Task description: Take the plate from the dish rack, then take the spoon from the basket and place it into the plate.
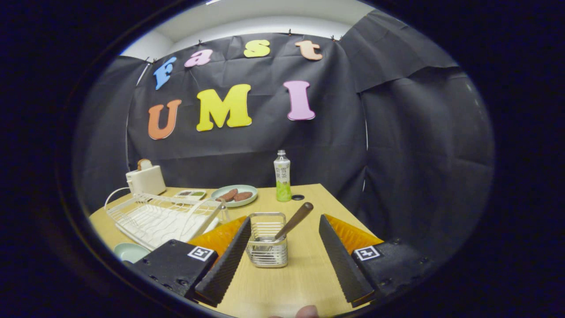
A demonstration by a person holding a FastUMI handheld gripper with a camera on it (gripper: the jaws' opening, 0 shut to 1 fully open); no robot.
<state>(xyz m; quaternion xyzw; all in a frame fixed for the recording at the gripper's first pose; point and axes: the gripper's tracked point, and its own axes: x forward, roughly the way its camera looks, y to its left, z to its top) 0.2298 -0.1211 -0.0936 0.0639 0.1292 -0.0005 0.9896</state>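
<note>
The gripper (pixel 282 249) is held wide open, its fingers flanking the basket (pixel 267 240). The spoon (pixel 291 223) is propped inside, handle slanted toward the right finger for gripping. The plate (pixel 129 251) is set beside the left finger, below the dish rack (pixel 163 218).

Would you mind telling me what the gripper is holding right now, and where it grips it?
Nothing: the gripper is open, with the wire basket between its fingers.
</note>
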